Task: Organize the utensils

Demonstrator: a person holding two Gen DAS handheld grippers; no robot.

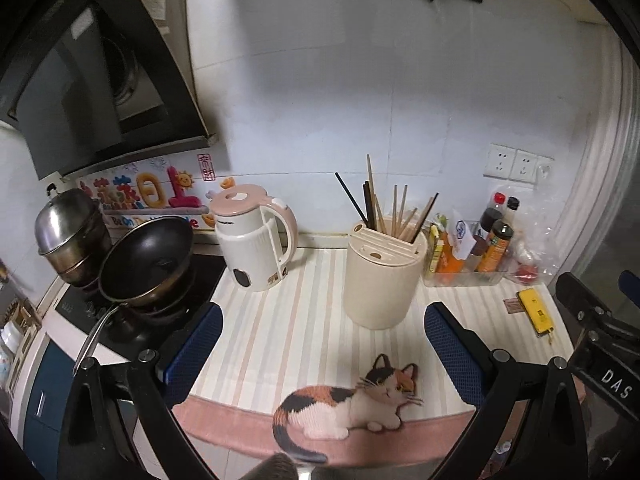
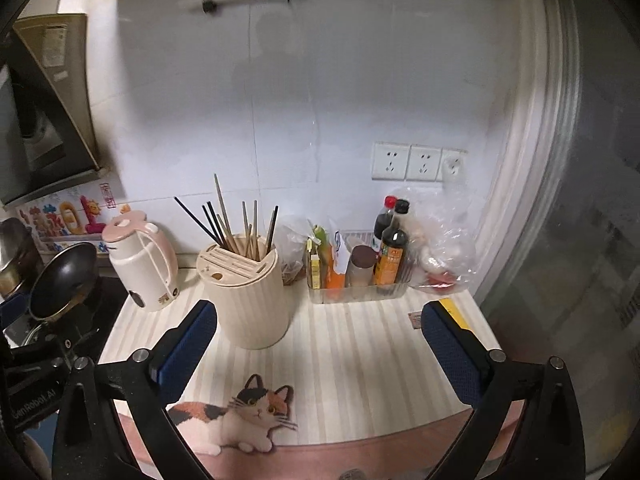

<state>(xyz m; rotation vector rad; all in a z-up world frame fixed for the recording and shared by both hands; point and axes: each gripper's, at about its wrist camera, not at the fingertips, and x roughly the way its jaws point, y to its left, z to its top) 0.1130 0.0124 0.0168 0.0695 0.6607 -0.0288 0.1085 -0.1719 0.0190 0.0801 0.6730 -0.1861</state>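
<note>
A cream ribbed utensil holder (image 1: pixel 382 276) stands on the striped counter mat (image 1: pixel 288 320), with several wooden and black chopsticks (image 1: pixel 394 212) upright in its rear slot. It also shows in the right wrist view (image 2: pixel 250 300), with its chopsticks (image 2: pixel 240 224). My left gripper (image 1: pixel 324 344) is open and empty, hovering in front of the holder. My right gripper (image 2: pixel 320 344) is open and empty, with the holder just beyond its left finger. Part of the right gripper shows at the right edge of the left wrist view.
A pink-and-white kettle (image 1: pixel 256 240) stands left of the holder. A black pan (image 1: pixel 148 260) and steel pots (image 1: pixel 68 232) sit on the stove. A clear tray of sauce bottles (image 2: pixel 360 276), a plastic bag (image 2: pixel 440 248) and a yellow object (image 1: pixel 536 312) lie at right.
</note>
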